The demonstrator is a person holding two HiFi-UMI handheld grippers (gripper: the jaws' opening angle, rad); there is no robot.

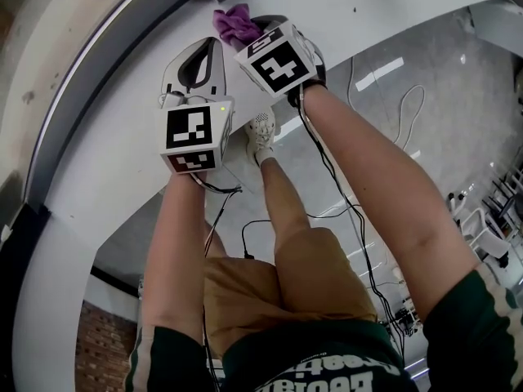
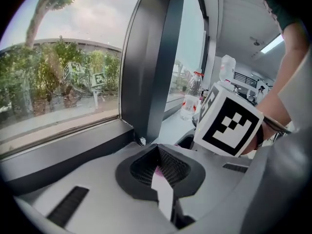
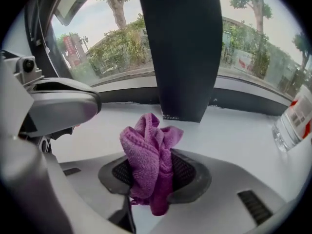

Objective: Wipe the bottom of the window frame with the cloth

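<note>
Dark green shirt (image 1: 327, 366) and two bare forearms fill the lower head view, reaching over a white sill (image 1: 122, 162) to the two claws; right claw (image 1: 260, 29) is clamped on a bunched purple cloth (image 1: 234, 24); in the right gripper view the wad stands out past the tips of the right claw (image 3: 155, 173), with a short tail of cloth (image 3: 148, 162) hanging behind them; left claw (image 1: 208, 49) lies just beside it, on its left, jaws together on nothing, as the left gripper view shows (left claw (image 2: 158, 167)); a pink fleck in its slit is too small to identify; the cloth sits above the sill (image 3: 234, 135), near the foot of a dark upright post (image 3: 180, 48) and short of the dark bottom rail (image 3: 253, 99) of the window frame; contact between cloth and sill cannot be judged; wiping of the rail appears not yet begun. Hazards, as judged: the cloth is pinched only by a fold, so drag along the rail may pull it free; a loose wad may let the hard tips scrape the frame; a sweep to the right may strike the bottle (image 3: 295, 123) standing on the sill; the neighbouring left claw may foul a sweep to the left
</note>
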